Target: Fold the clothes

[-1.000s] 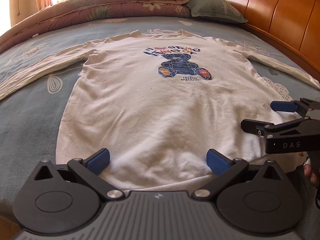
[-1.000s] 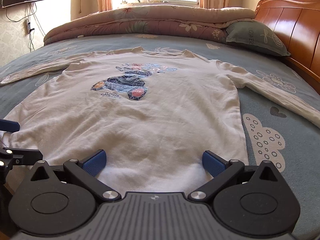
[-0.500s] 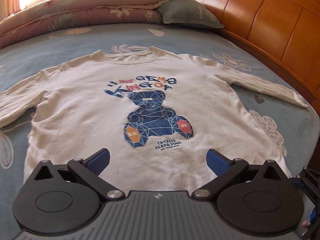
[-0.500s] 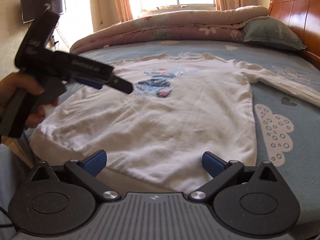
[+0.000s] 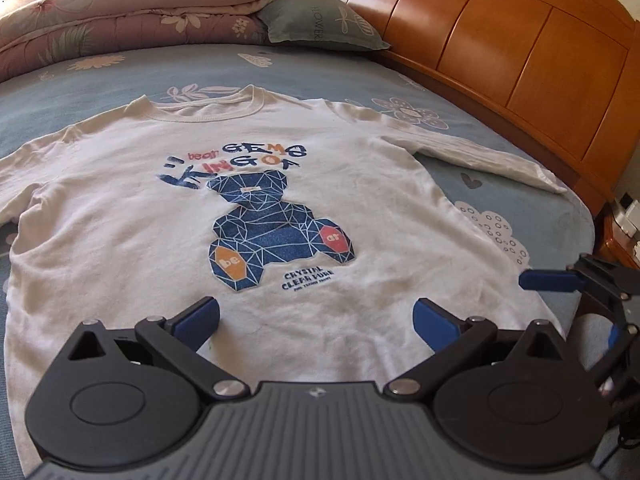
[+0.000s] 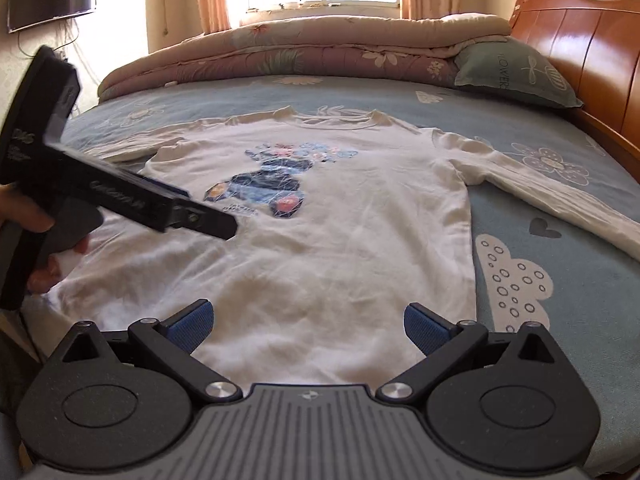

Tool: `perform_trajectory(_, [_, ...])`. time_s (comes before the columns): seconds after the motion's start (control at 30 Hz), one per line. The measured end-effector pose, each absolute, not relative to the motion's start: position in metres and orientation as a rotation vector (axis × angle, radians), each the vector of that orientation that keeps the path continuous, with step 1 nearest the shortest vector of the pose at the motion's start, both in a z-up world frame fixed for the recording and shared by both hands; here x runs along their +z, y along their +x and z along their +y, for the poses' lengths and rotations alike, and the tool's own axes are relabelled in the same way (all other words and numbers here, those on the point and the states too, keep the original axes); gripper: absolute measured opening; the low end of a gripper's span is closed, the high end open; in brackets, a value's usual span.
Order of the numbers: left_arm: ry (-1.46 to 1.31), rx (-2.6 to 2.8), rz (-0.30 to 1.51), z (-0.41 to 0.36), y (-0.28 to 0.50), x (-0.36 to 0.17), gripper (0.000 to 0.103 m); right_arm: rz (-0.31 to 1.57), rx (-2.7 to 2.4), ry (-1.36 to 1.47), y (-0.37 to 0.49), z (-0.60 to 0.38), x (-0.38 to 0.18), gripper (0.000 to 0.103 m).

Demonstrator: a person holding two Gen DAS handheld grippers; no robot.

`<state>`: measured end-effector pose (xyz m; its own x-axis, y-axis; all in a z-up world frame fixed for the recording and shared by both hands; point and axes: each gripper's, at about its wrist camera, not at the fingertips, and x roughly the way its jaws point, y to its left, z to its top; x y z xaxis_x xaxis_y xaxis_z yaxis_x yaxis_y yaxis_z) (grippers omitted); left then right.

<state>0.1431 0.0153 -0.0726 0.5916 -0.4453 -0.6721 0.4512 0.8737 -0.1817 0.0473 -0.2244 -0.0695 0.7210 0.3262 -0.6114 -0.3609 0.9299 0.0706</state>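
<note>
A white long-sleeved shirt (image 5: 304,152) with a blue bear print (image 5: 276,232) lies flat, face up, on the bed, sleeves spread out; it also shows in the right wrist view (image 6: 360,216). My left gripper (image 5: 316,318) is open and empty, held above the shirt's lower body, pointing at the print. It also shows from the side in the right wrist view (image 6: 224,226), raised over the shirt's left part. My right gripper (image 6: 306,324) is open and empty over the hem. Its blue fingertip (image 5: 548,280) shows at the right edge of the left wrist view.
The blue patterned bedsheet (image 6: 560,264) surrounds the shirt. A folded quilt (image 6: 320,52) and a green pillow (image 6: 516,72) lie at the far end. A wooden headboard (image 5: 520,64) runs along the right side. A nightstand (image 5: 624,236) stands beyond the bed's right corner.
My left gripper has risen and moved forward over the shirt, turning right toward the print. My right gripper has pulled back and lifted a little at the hem. Both stay open.
</note>
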Motion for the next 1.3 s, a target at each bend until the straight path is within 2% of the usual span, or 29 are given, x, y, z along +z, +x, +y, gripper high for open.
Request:
perform_trajectory(0.43, [0.024, -0.440, 0.795, 0.029, 0.146, -0.078, 0.102, 0.731, 0.222, 0.094, 0.122, -0.254, -0.083, 0.103])
perform_trajectory(0.57, [0.020, -0.444, 0.795, 0.029, 0.147, -0.078, 0.102, 0.682, 0.278, 0.054, 0.129, -0.240, -0.069, 0.103])
perform_trajectory(0.73, [0.014, -0.434, 0.801, 0.032, 0.150, -0.079, 0.102, 0.765, 0.301, 0.028, 0.174, -0.226, -0.086, 0.103])
perform_trajectory(0.87, [-0.002, -0.431, 0.804, 0.035, 0.153, -0.079, 0.102, 0.752, 0.238, 0.034, 0.196, -0.245, -0.092, 0.103])
perform_trajectory(1.07, [0.003, -0.431, 0.807, 0.034, 0.153, -0.078, 0.102, 0.737, 0.279, 0.072, 0.173, -0.242, -0.062, 0.103])
perform_trajectory(1.3, [0.044, -0.426, 0.805, 0.030, 0.147, -0.076, 0.102, 0.820, 0.210, -0.059, 0.143, -0.233, -0.082, 0.103])
